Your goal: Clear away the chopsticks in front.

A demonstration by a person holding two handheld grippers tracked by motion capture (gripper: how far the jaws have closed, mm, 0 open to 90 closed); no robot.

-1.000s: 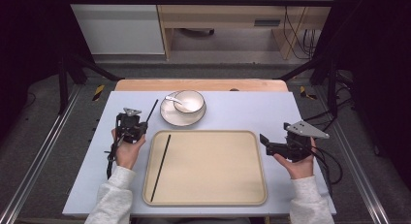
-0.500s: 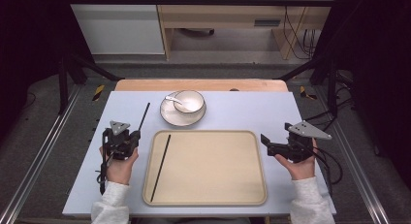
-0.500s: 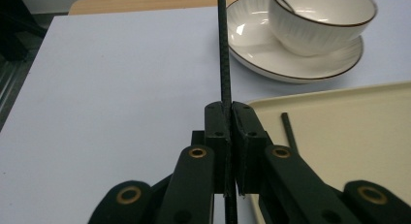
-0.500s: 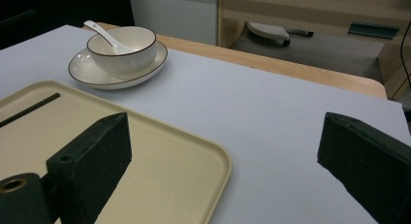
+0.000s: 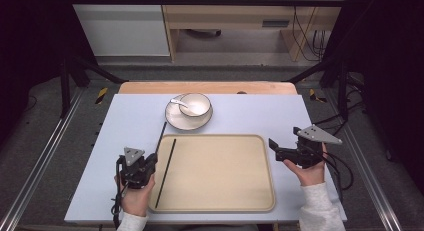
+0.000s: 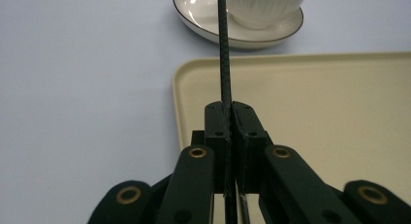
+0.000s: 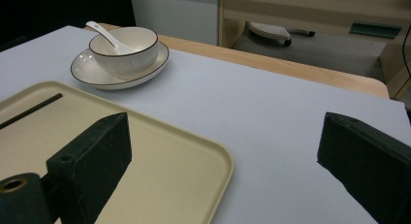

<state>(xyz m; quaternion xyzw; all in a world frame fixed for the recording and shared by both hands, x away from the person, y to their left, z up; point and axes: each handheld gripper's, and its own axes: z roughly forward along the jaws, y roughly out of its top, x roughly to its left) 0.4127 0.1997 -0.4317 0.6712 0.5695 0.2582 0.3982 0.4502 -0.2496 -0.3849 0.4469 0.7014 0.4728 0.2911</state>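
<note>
Chopstick clenched in left claw; we lower it flat beside other chopstick on tray. Right claw released, waits.

Left gripper view: the chopstick clamped between the jaws of the left hand-held gripper runs off the top edge, its far tip unseen, and crosses in front of the bowl, itself cut off above. Right gripper view: the second chopstick on the tray is cut by the left edge.
</note>
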